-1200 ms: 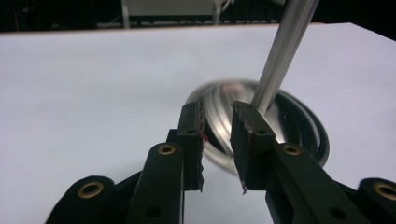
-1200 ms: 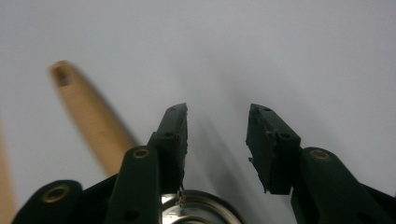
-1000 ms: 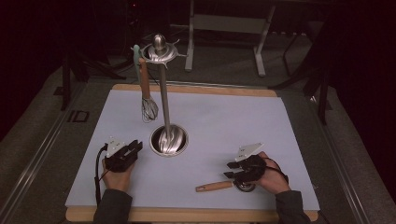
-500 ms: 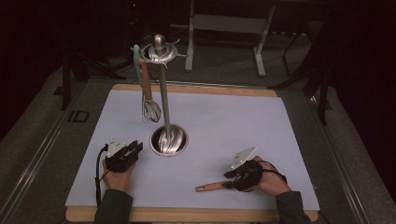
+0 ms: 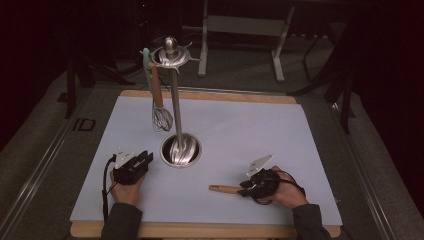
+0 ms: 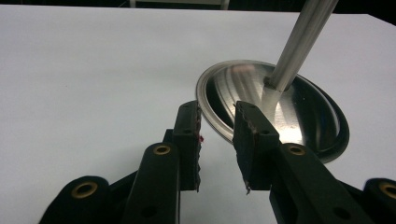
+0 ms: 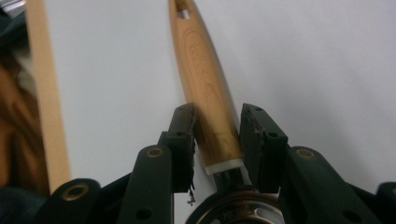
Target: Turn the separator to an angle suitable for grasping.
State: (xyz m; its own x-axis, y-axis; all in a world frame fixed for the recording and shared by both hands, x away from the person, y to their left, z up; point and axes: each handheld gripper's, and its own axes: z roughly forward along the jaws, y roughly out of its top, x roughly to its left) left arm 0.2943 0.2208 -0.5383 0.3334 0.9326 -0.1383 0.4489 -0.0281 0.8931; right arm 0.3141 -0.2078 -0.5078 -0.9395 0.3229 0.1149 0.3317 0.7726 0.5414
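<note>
Wooden-handled utensil lies flat on the bench, its handle running away from the right tool and its metal end tucked under the tool's body. That tool's jaws have just been closing; they now stand to either side of the handle near its white collar, close on it or just touching, and the utensil is not yet lifted. The left tool rests on the bench with its jaws parted and nothing between them, the polished round base of the hanging stand just ahead of its tips. On that stand a whisk already hangs from the top ring, up and away from both tools. By my reading, one utensil is hung, and the second has yet to be gripped firmly, raised and hooked on the ring.
</note>
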